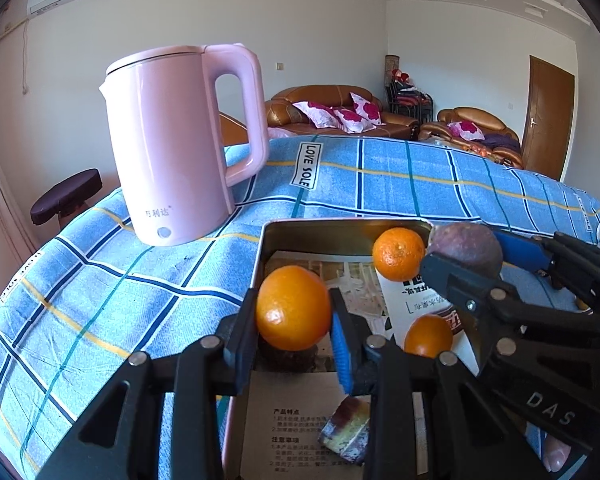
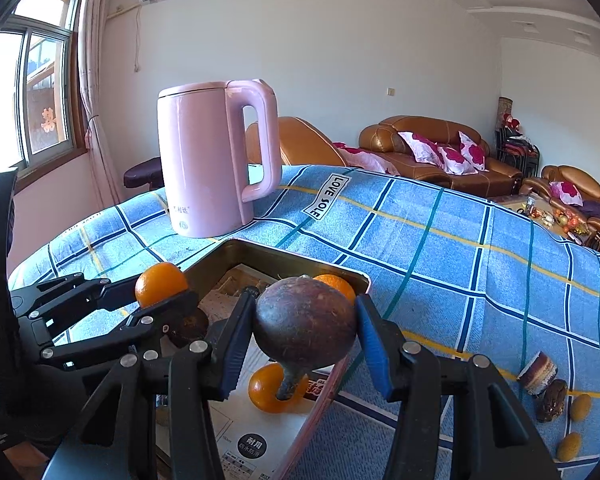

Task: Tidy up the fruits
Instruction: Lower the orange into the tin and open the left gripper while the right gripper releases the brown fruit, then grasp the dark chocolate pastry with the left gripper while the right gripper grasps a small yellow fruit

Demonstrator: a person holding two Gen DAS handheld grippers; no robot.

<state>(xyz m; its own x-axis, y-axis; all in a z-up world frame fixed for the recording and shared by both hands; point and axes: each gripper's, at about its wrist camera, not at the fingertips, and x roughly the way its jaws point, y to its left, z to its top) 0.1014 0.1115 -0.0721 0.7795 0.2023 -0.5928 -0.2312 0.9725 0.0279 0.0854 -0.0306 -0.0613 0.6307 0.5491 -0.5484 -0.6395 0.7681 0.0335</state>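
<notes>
A: Where were the fruits at this moment?

B: One orange (image 1: 293, 307) sat between the two fingers of the left gripper (image 1: 294, 330), pressed on both sides and held above the metal tray (image 1: 340, 228). A dark purple fruit (image 2: 305, 322) with a short stem was clamped in the right gripper (image 2: 296, 344), over the right rim of the same tray.

A: And inside the tray?

B: Two more oranges lay there. One (image 1: 398, 254) was near the far right corner, the other (image 1: 428, 336) was closer, on the printed paper sheets (image 1: 296, 428) that lined the bottom. A dark round thing showed just under the held orange; I could not tell what it was.

A: How did the two tools stand?

B: Both pointed forward and a little downward. The left one came in over the near left part of the tray, the right one reached in from the right side. They were close together but apart.

A: What else was around?

B: The tray stood on a blue checked cloth (image 1: 100, 280). A pink kettle (image 1: 172, 144) stood upright behind the tray, to the left. On the cloth to the right lay a striped piece (image 2: 538, 372), a brown lump (image 2: 552, 400) and two small yellow fruits (image 2: 580, 407).
</notes>
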